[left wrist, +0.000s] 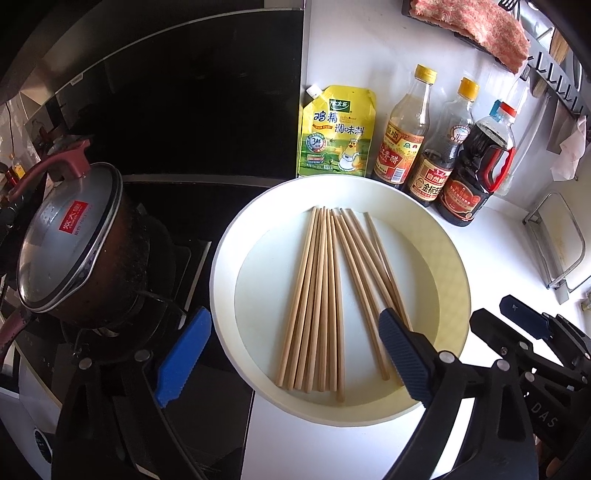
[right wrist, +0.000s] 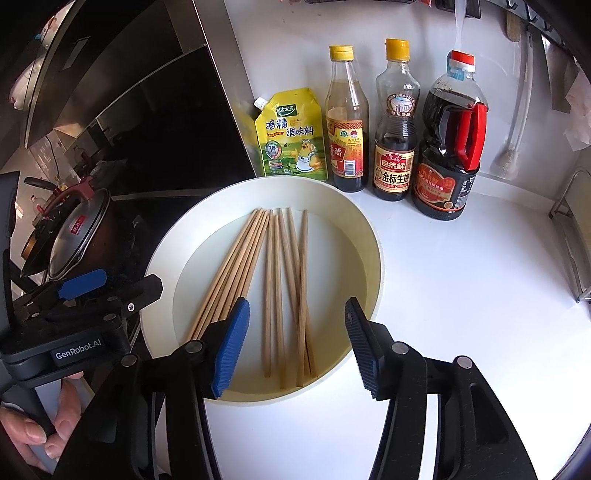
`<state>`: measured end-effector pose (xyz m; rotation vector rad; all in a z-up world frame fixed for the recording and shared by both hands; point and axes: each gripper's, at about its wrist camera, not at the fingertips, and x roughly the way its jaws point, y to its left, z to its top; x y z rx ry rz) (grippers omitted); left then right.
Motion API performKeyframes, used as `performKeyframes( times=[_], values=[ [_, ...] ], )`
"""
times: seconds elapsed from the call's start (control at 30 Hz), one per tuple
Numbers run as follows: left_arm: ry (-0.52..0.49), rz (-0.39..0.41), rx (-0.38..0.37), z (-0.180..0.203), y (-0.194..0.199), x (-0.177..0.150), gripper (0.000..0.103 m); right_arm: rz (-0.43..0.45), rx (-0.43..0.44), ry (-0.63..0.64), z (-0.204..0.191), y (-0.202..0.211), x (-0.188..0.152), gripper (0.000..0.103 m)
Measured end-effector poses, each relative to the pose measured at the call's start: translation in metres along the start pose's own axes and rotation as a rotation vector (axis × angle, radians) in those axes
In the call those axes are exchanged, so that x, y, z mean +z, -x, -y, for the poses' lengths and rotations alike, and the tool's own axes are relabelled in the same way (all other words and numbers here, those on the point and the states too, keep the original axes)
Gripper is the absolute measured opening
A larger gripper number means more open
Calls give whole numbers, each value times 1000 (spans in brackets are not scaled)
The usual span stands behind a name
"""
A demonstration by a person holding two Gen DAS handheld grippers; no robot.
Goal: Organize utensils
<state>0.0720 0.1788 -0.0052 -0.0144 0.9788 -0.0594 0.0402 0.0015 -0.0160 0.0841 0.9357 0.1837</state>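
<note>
Several wooden chopsticks (left wrist: 325,295) lie fanned out in a round cream tray (left wrist: 454,266) on the white counter; they show in the right wrist view too (right wrist: 273,291), inside the same tray (right wrist: 369,240). My left gripper (left wrist: 291,332) is open and empty, hovering over the tray's near edge with the chopsticks between its fingers. My right gripper (right wrist: 295,332) is open and empty, over the near ends of the right-hand chopsticks. The right gripper also appears at the right edge of the left wrist view (left wrist: 524,325).
A yellow seasoning pouch (left wrist: 334,133) and three sauce bottles (left wrist: 439,147) stand behind the tray against the wall. A lidded pot (left wrist: 70,243) sits on the black stove at left. A wire rack (left wrist: 561,240) stands at right. A pink cloth (left wrist: 472,26) hangs above.
</note>
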Motion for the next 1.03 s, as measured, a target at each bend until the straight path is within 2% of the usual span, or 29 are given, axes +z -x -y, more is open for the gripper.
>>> performKeyframes(
  times=[1.03],
  values=[
    [-5, -10, -8, 4, 2, 1, 94, -3, 5, 1, 0, 1, -2, 52]
  ],
)
